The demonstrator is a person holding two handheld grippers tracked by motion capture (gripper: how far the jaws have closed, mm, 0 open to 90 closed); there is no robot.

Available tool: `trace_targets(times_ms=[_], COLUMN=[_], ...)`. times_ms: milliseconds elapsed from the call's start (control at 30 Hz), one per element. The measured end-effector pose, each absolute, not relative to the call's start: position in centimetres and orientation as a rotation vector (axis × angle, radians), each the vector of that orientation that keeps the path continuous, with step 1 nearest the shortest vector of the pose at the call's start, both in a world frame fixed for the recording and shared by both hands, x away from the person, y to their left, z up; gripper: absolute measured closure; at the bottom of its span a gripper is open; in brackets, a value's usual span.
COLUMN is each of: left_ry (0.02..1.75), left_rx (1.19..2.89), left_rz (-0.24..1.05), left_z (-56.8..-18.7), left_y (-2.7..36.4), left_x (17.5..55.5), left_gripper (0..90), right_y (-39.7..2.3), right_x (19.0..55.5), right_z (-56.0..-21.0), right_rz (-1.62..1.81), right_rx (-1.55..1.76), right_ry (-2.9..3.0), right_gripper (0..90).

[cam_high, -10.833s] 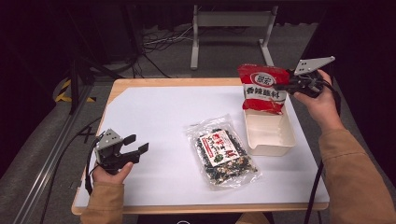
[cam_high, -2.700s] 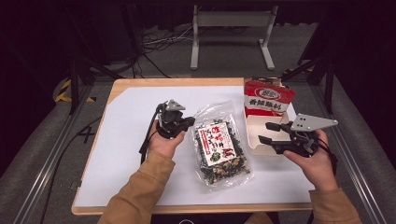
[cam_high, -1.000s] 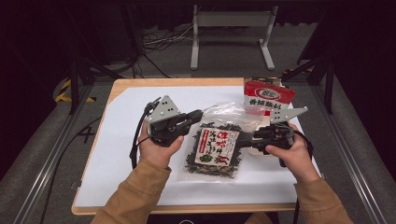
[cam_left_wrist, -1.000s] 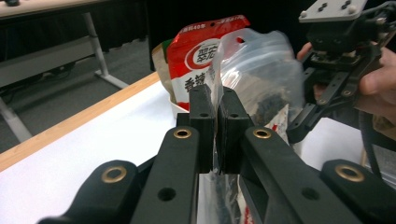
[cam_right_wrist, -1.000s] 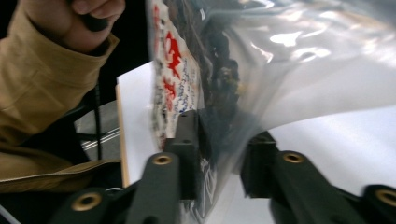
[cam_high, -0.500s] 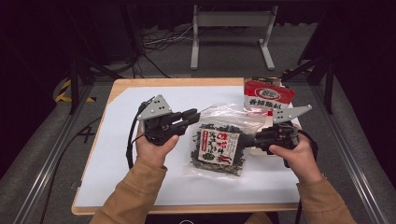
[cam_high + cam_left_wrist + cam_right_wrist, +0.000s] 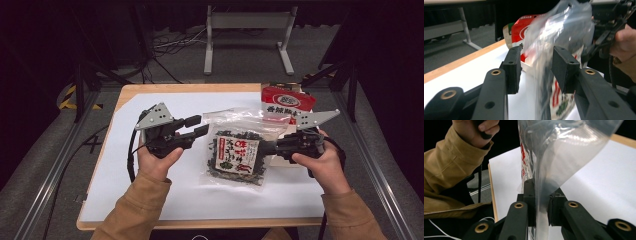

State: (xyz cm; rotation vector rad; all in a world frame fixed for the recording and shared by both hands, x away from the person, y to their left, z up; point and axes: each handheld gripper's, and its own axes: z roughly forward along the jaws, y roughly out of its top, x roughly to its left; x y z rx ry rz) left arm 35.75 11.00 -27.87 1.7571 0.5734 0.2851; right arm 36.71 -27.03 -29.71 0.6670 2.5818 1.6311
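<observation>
- High view: two grippers, two snack bags, one white tray. The clear bag (image 7: 239, 152) of dark snacks sits at the table's (image 7: 150, 200) middle, lifted at its right edge. The right gripper (image 7: 267, 147) pinches that edge. The left gripper (image 7: 197, 126) has its jaws spread just left of the bag's top corner. The red bag (image 7: 287, 102) stands in the white tray (image 7: 300, 162) near the table's far right corner; the tray is mostly hidden behind the right hand (image 7: 325, 162).
- Left gripper view: the spread jaws frame the blurred clear bag (image 7: 564, 37); the red bag (image 7: 520, 27) shows behind it.
- Right gripper view: both jaws press the clear plastic (image 7: 564, 160) between them.
- Half a second ago the left gripper sat slightly farther left; it has edged toward the bag.
</observation>
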Motion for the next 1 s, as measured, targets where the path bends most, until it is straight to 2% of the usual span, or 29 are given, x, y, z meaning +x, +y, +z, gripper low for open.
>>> trace_targets(times_ms=[1000], left_ry=[0.7], left_rx=[1.784], left_rz=[0.315], left_z=[-31.2], left_y=[15.0], left_x=[35.6], left_gripper=[44.5], right_y=[-30.9], right_x=[36.7], right_z=[-24.3], right_rz=[1.573], right_rx=[0.715], right_ry=[2.435], right_gripper=[79.3])
